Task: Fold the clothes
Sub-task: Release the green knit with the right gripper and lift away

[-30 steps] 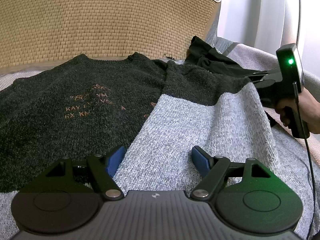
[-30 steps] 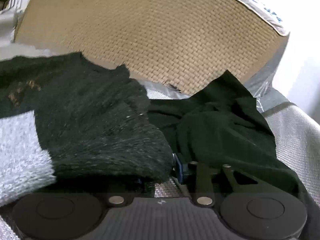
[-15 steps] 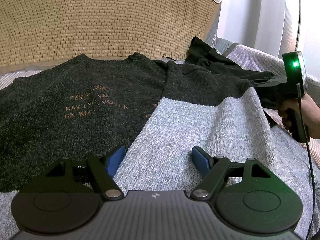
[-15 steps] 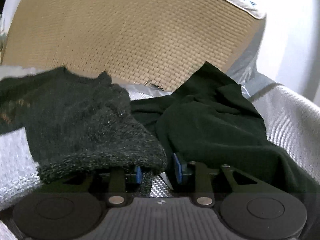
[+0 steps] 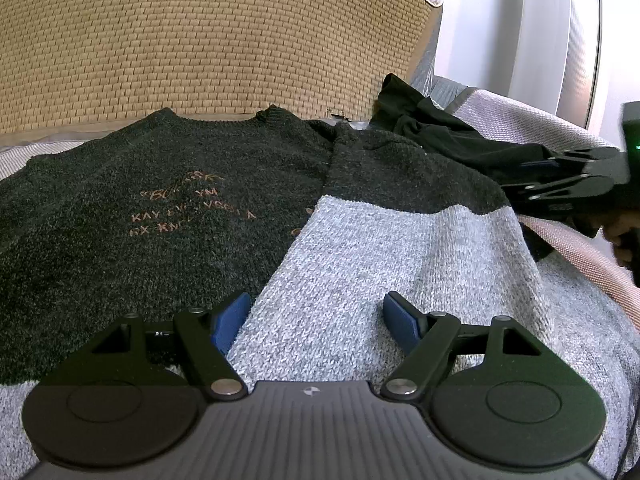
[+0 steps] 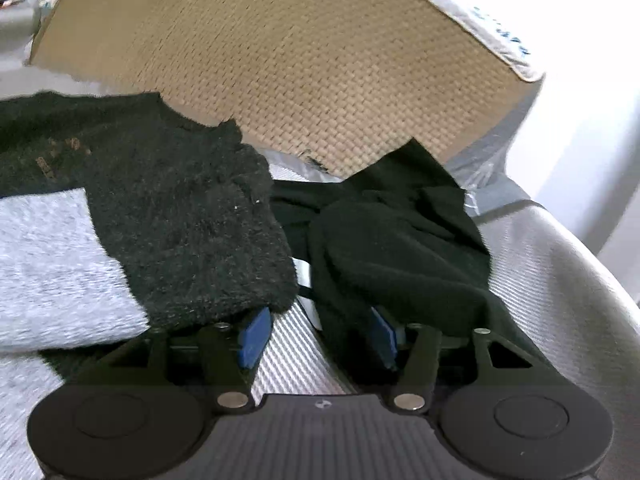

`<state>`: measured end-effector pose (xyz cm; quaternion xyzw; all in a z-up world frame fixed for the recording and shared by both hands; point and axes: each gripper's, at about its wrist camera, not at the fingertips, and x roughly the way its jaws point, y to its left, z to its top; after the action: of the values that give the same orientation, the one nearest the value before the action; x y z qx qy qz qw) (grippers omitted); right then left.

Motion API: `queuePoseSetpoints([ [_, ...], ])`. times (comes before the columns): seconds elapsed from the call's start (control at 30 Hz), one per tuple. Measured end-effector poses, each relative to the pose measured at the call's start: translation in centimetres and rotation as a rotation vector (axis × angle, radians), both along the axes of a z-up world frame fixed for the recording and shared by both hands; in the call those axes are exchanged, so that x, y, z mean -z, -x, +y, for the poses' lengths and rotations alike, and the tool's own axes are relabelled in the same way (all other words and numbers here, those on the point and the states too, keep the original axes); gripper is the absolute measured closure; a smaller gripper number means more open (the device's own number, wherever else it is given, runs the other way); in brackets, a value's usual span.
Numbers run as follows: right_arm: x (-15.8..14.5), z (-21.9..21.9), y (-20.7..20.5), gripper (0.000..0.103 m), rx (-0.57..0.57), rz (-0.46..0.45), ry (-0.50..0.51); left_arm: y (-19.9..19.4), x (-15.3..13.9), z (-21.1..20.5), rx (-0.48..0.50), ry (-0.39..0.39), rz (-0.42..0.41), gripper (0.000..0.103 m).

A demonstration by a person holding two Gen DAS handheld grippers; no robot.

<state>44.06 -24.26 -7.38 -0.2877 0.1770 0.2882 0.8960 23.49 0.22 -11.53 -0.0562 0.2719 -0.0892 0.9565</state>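
Sweater [image 5: 360,248] under released left tool [image 5: 316,322] | right tool [image 6: 316,336] opening, empty

orange stitched lettering on sweater [image 5: 192,208], too blurred to read

This looks like a home, most likely a bedroom. A woven straw-coloured mat [image 5: 200,40] with a pale bound edge leans upright at the back, over a bed [image 6: 560,280] covered in grey ribbed fabric. A dark and light grey knitted sweater [image 5: 200,200] lies spread on it, with a crumpled black garment [image 6: 400,248] beside it. Behind stands a plain white wall [image 5: 500,20].
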Motion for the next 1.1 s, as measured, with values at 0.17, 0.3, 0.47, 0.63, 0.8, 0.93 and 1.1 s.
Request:
queuePoseSetpoints([
  [0.17,-2.5,-1.5,2.2,0.044,0.045,0.010,-0.129,0.0,0.0,0.0,-0.001,-0.004,-0.001,0.026],
  [0.3,-3.1,-0.4,4.2,0.043,-0.034,0.164,-0.277,0.0,-0.1,0.0,-0.002,-0.011,-0.001,0.026],
  [0.47,-1.1,3.9,7.7,0.043,-0.119,0.208,-0.219,0.1,-0.1,-0.1,-0.002,-0.013,0.000,0.026],
  [0.63,1.2,5.6,9.9,0.043,-0.135,0.229,-0.169,0.1,-0.1,-0.1,-0.001,-0.011,-0.001,0.026],
  [0.8,2.6,4.7,10.6,0.038,-0.123,0.219,-0.165,0.1,-0.1,-0.1,0.000,-0.011,0.000,0.026],
  [0.93,3.8,3.7,10.7,0.028,-0.082,0.215,-0.234,0.2,-0.1,-0.2,-0.002,-0.015,0.005,0.025],
  [1.1,3.9,3.9,10.2,0.021,-0.048,0.229,-0.233,-0.1,-0.4,-0.1,-0.002,-0.010,0.031,0.025],
])
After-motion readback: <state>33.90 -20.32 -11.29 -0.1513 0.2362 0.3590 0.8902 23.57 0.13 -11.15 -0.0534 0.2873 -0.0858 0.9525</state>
